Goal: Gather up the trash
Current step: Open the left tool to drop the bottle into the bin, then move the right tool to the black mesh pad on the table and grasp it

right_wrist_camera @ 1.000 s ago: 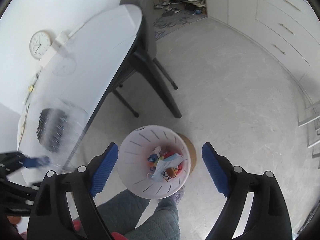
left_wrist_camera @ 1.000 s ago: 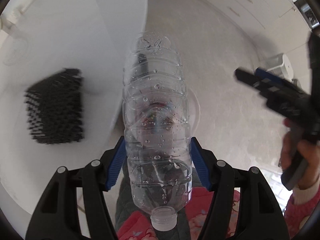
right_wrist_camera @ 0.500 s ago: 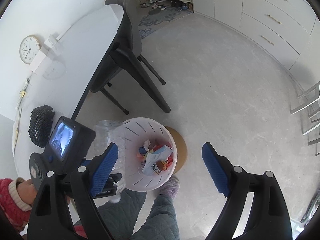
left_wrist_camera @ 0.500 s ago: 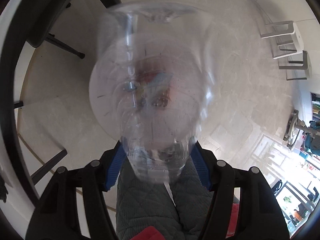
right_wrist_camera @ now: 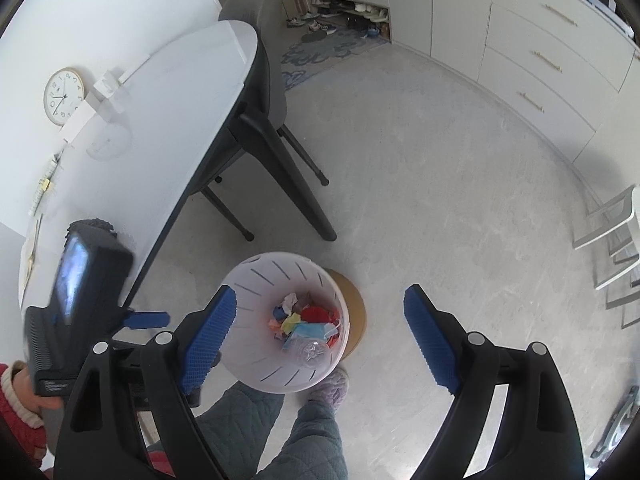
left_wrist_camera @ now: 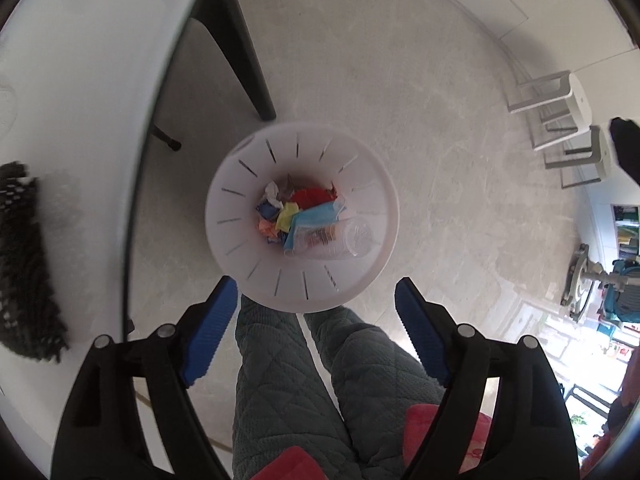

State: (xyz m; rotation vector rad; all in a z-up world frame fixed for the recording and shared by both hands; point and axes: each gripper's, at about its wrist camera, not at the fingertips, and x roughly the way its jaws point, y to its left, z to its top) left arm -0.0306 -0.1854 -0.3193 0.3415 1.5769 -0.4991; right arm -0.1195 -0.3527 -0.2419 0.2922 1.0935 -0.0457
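Note:
A white slotted trash bin (left_wrist_camera: 240,216) (right_wrist_camera: 256,292) stands on the floor beside the table. Inside it a clear plastic bottle (left_wrist_camera: 340,238) (right_wrist_camera: 310,350) lies on colourful crumpled paper and a blue face mask (left_wrist_camera: 316,216). My left gripper (left_wrist_camera: 316,330) points straight down over the bin; its jaws are opening with nothing between them. The right wrist view shows the left gripper's body (right_wrist_camera: 76,304) at the left, held by a hand. My right gripper (right_wrist_camera: 316,338) hangs open above the bin, holding nothing.
A white table (left_wrist_camera: 80,92) (right_wrist_camera: 160,112) with black legs is on the left, a black textured mat (left_wrist_camera: 24,264) on it. A person's legs in quilted trousers (left_wrist_camera: 320,380) stand by the bin. White stools (left_wrist_camera: 560,120) sit at the right; cabinets (right_wrist_camera: 540,48) line the far wall.
The left gripper swung from over the table to above the bin, opened and let go of the bottle, which now lies in the bin. The right gripper hardly moved.

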